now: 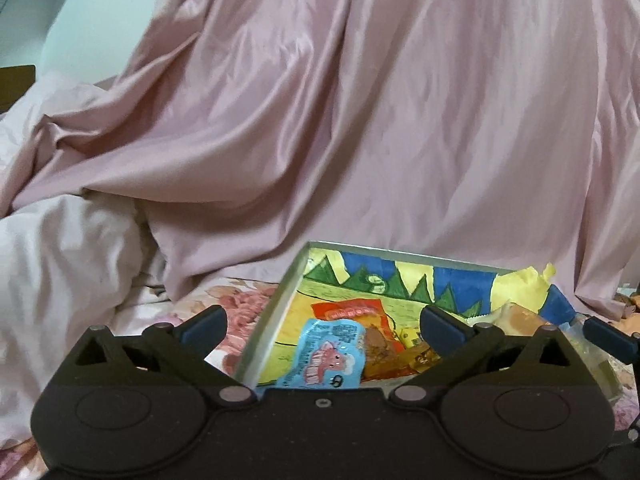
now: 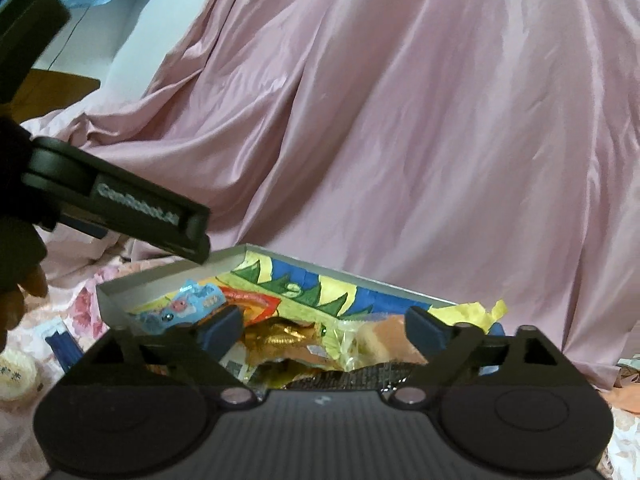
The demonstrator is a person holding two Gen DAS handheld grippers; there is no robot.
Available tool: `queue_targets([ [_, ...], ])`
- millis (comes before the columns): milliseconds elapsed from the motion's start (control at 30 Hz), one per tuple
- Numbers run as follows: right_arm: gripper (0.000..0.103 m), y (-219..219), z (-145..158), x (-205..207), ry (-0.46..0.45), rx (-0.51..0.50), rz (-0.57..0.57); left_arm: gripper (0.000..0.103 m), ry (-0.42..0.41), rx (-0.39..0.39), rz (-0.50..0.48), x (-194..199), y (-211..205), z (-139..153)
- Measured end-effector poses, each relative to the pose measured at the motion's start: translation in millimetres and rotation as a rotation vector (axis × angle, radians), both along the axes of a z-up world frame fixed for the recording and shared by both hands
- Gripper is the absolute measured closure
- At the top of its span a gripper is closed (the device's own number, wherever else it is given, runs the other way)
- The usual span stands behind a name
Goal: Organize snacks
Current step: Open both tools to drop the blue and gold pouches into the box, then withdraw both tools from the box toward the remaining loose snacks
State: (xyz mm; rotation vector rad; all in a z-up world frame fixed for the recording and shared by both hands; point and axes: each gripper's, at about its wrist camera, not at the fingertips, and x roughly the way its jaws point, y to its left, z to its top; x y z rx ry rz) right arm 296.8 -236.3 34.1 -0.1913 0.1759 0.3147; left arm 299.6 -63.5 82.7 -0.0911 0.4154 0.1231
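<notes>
Pink satin drape (image 1: pixel 360 120) behind, floral bedding (image 1: pixel 236 300), perhaps a bed, painted box (image 1: pixel 276 308), both jaws wide, empty.

"GenRobot.AI" embossed on left tool (image 2: pixel 120 216) side.

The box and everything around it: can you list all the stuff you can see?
box: one, grey rim, blue, green and yellow drawing inside, on the bed.
blue packet: one, light blue with pink cartoon, inside the box near its left wall.
orange packet: one, orange-red, in the box behind the blue packet.
gold wrapper: one, shiny gold, in the box middle.
clear bag: one, see-through with pale snacks, box right side.
pink sheet: one, draped behind the box.
floral bedding: pink flowers, under the box.
left gripper: black, blue pads, open above the box.
right gripper: black, blue pads, open above the snacks.
hand: one, left edge of the right wrist view.
</notes>
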Motion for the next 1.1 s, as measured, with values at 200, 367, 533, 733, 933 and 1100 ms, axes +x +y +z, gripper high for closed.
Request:
queue_targets([
  [200,0.000,-5,9,-17,0.013,0.064,-0.018,0.001,-0.064,-0.033,0.025,-35,13,7],
  [367,0.000,-14,20,-41,-0.019,0.092,-0.028,0.001,-0.083,-0.058,0.058,-62,26,10],
  [533,0.000,-23,28,-60,-0.033,0.118,-0.062,0.001,-0.098,-0.052,0.079,-95,38,11],
  [733,0.000,-30,28,-81,0.005,0.149,-0.087,0.001,-0.084,-0.056,0.089,-130,46,1],
  [933,0.000,-30,21,-115,0.043,0.147,-0.090,0.001,-0.048,-0.081,0.095,-163,51,-16],
  [1100,0.000,-21,14,-143,0.099,0.140,-0.058,0.001,-0.022,-0.090,0.105,-188,55,-28],
])
